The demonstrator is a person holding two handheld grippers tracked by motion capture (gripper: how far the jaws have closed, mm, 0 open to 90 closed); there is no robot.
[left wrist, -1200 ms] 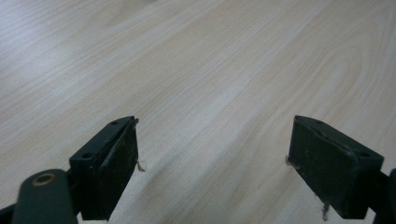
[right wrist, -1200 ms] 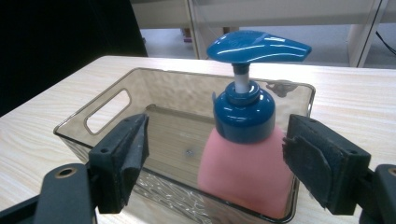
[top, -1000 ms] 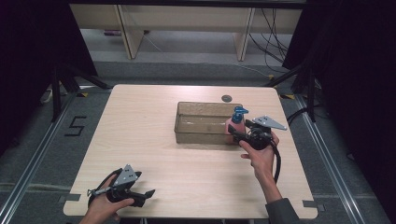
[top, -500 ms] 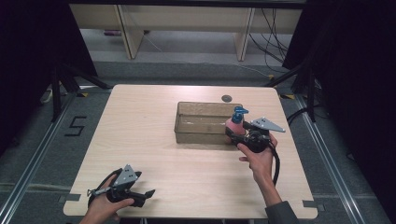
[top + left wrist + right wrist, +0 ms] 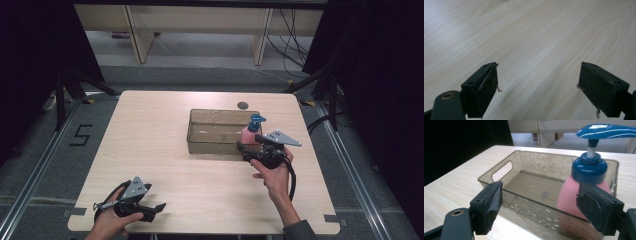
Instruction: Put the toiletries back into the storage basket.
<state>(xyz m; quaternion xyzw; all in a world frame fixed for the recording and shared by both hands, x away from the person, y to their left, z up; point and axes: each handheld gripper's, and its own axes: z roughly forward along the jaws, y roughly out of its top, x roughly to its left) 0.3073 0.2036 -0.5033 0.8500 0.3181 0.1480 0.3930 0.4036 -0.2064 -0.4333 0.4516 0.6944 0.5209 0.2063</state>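
Light wooden table, pale grain, seen from above. Clear brownish plastic bin on the far right part of the table, rectangular, with a handle cut-out in its end wall. Pink pump bottle with blue cap and blue pump head standing upright inside the bin, at its right end, against the near wall. Small dark round disc on the table just beyond the bin's far wall.

Right gripper held in the right hand just near of the bin's right end, pointed at the near wall; jaws spread wide, gripping nothing, pink bottle seen through the wall beside one jaw.

Left gripper held in the left hand at the near left edge of the table, well apart from the bin; jaws spread wide over bare wood, released, nothing between them.
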